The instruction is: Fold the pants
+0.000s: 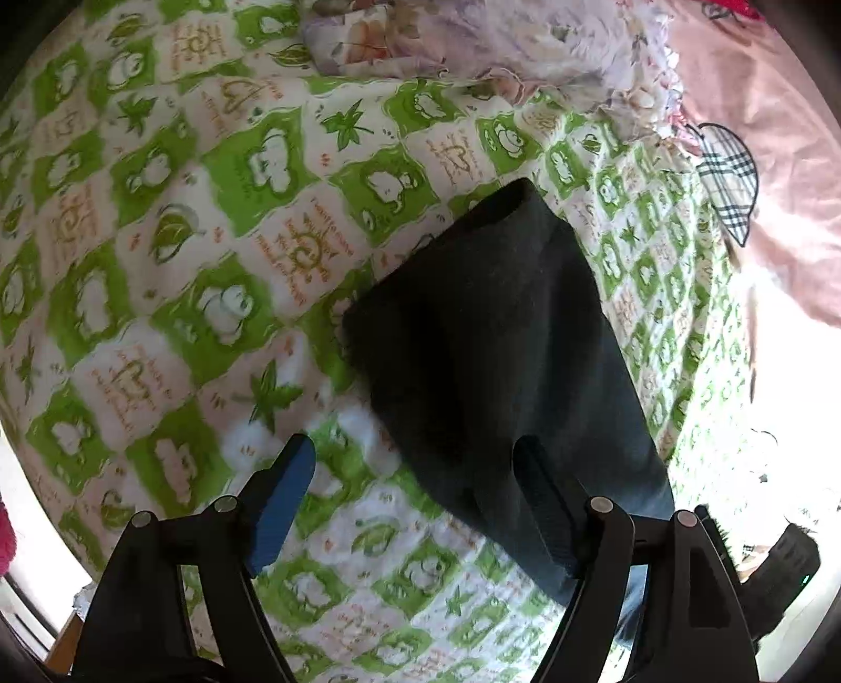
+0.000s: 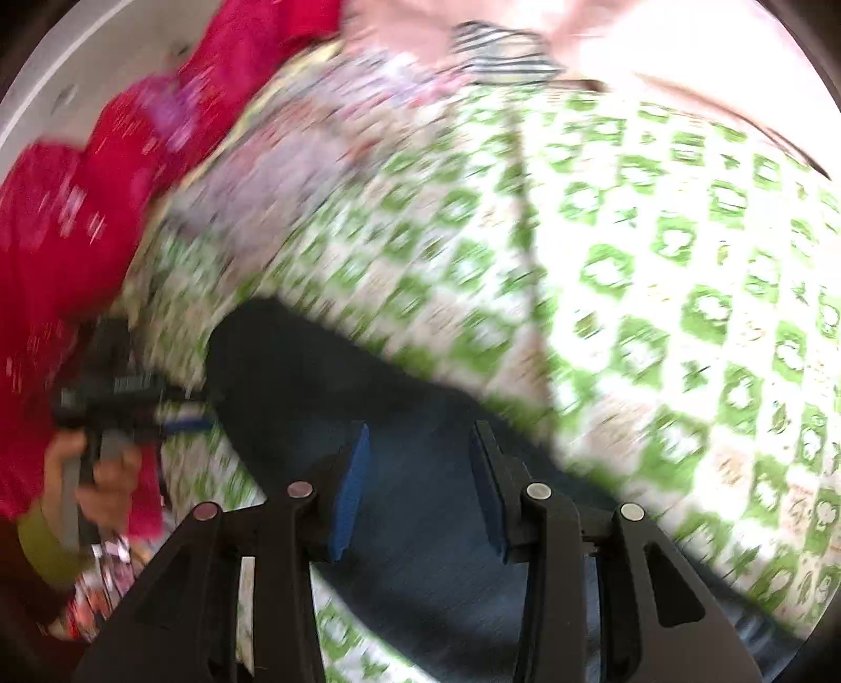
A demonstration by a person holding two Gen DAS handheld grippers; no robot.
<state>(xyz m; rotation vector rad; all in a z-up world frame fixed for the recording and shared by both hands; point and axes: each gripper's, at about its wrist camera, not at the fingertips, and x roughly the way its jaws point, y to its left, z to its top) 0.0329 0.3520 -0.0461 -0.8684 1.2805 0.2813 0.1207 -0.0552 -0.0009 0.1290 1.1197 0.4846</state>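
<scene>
The dark pants lie flat in a long strip on the green-and-white patterned bedsheet. My left gripper is open above the near part of the pants, its right finger over the cloth, its left finger over the sheet, holding nothing. In the right wrist view the pants run from centre left to the lower right. My right gripper is open just above them, holding nothing. The view is motion-blurred. The left gripper shows at the pants' far end, held by a hand.
A floral quilt is heaped at the far side of the bed. A pink cloth with a plaid patch lies at the right. Red patterned fabric fills the left of the right wrist view.
</scene>
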